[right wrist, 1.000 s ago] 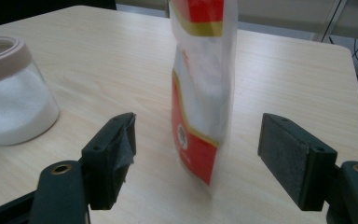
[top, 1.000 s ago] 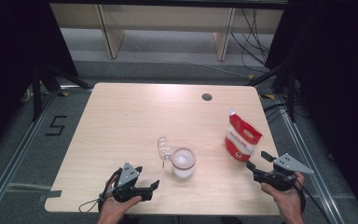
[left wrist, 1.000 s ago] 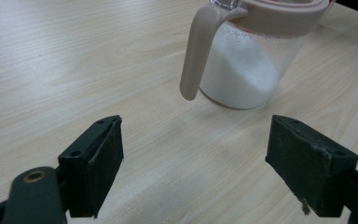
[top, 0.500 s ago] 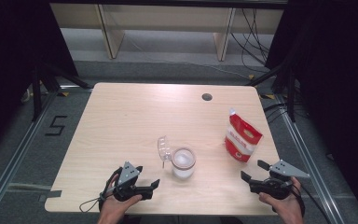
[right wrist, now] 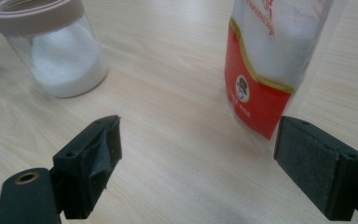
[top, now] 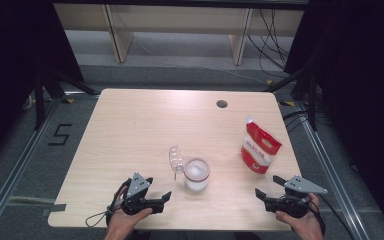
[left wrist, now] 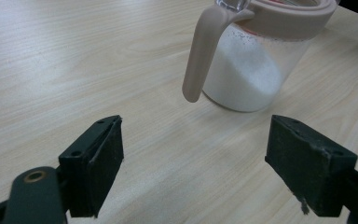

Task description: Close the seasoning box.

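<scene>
- The table [top: 130, 130] is pale wood grain with rounded corners and a small dark hole near its far edge.
- The pouch [top: 260, 147] stands upright to the right of the jar, well apart from it: red below, clear above, white grains showing through, a small round emblem on the red part.
- The jar [top: 196, 174] sits near the table's front edge, clear glass about half full of white powder, with a beige collar, a beige handle, and its clear lid [top: 175, 157] flipped open on its left.
- The left gripper [top: 162, 198] rests just left of the jar, jaws wide apart, nothing between them.
- The right gripper [top: 262, 192] lies right of the jar, in front of the pouch; its jaws have just been opening and stand wide, empty.
</scene>
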